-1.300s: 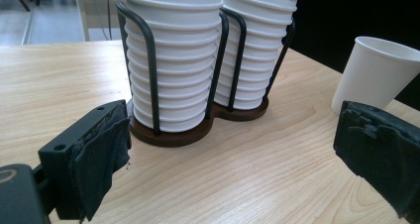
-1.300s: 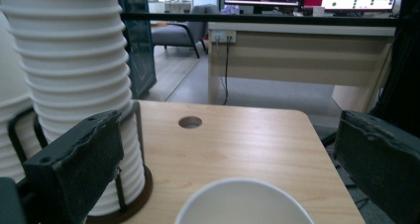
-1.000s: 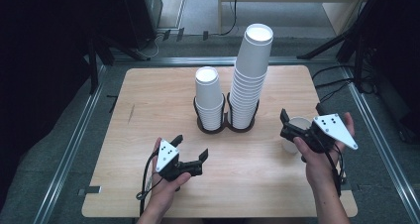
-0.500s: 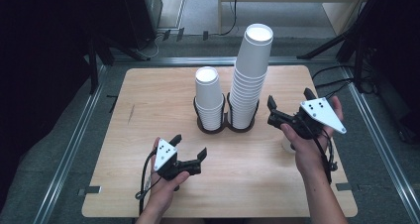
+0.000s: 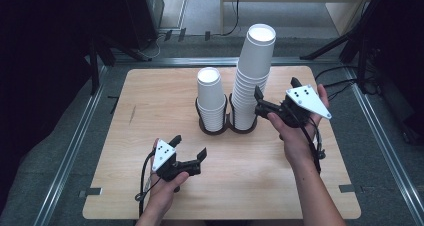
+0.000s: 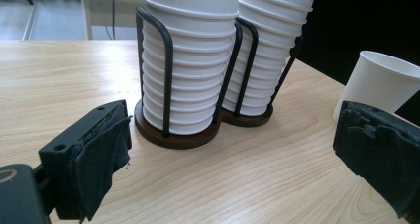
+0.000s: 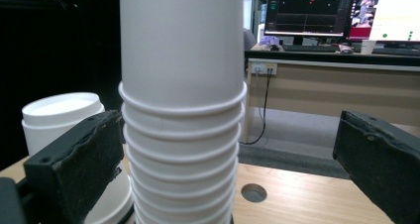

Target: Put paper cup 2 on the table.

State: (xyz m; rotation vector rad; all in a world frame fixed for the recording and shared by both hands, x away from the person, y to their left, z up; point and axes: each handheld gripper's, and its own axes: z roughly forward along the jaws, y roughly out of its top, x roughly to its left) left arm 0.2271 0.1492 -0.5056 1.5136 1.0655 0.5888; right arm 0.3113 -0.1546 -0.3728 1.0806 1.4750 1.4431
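White paper cup stack point(image 5: 252, 76), the taller one in the wire holder point(image 5: 227, 123) mid-bench. Right gripper point(image 5: 275, 93) at it, fingers open around it, nothing gripped yet. Left gripper point(image 5: 189, 148) idle, open, near bench front; cup pull likely next.

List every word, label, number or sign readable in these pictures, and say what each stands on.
No text can be read.
Monitors behind the table: graphs and windows, lettering too small and blurred.
Tall cup stack, short cup stack and loose cup: plain white, unprinted.
Grey plate on the right claw: dots, no letters.
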